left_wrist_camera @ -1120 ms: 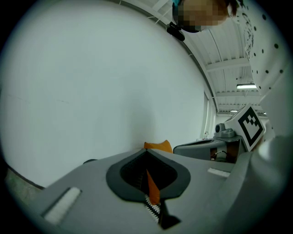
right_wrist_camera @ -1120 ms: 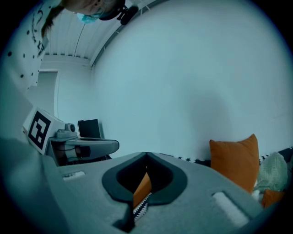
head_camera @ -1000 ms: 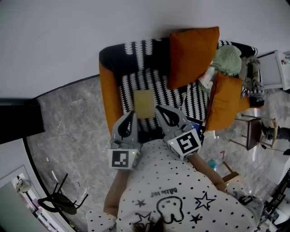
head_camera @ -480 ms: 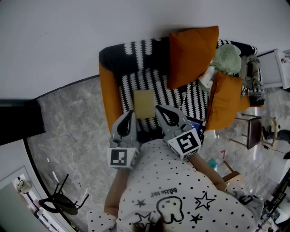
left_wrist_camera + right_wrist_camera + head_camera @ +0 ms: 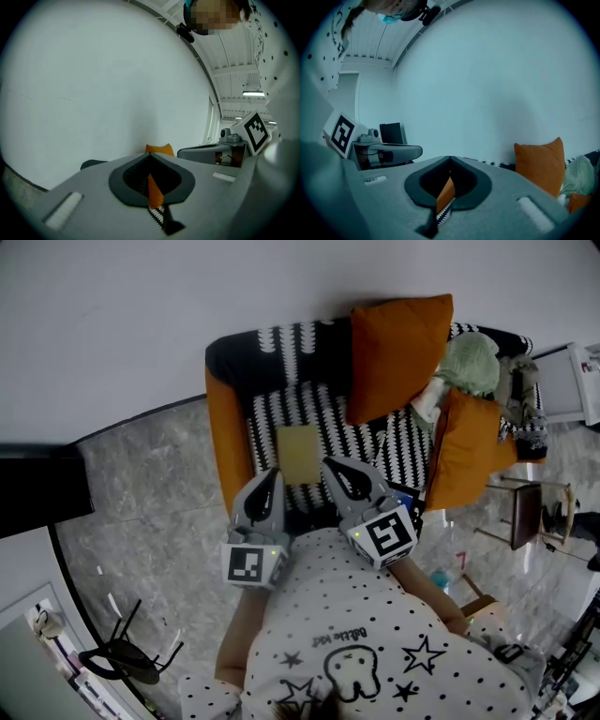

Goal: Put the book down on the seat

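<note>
Tan book [image 5: 298,454] lies flat on the black-and-white patterned seat [image 5: 330,413].

I have open room above the left half of the black-and-white patterned sofa seat [image 5: 323,413], where only the flat pale yellow book [image 5: 298,454] lies. The orange padded armrest [image 5: 223,442] walls its left side. A big square orange cushion [image 5: 398,352] leans against the backrest. A second orange cushion [image 5: 466,451] and a pale green soft bundle [image 5: 472,364] block the right end.
</note>
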`<action>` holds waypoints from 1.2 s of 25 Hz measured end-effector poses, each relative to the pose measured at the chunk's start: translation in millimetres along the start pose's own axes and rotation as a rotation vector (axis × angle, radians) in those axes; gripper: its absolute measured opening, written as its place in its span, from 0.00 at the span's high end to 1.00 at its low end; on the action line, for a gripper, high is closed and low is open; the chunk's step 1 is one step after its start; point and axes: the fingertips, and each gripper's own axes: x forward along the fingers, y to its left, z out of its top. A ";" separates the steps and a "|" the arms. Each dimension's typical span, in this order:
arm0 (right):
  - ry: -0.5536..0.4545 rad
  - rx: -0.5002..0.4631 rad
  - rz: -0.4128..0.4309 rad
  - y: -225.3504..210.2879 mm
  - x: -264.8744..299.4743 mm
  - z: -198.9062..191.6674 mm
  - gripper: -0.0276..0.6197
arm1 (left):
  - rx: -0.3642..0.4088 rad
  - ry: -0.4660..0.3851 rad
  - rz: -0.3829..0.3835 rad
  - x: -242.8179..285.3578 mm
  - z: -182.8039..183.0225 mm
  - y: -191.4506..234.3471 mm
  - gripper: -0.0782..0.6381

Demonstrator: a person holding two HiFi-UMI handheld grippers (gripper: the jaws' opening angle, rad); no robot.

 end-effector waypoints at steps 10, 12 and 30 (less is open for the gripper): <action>0.002 0.013 -0.009 -1.2 -3.3 -0.3 0.96 | -0.018 0.024 0.011 0.4 -4.6 1.9 0.89; 0.007 0.023 -0.006 -0.4 -4.3 -3.4 0.96 | -0.022 0.019 0.017 -0.4 -4.3 1.6 0.89; 0.041 0.029 0.031 9.7 -5.3 -6.7 0.96 | -0.041 0.036 0.016 -3.1 -8.2 -3.5 0.89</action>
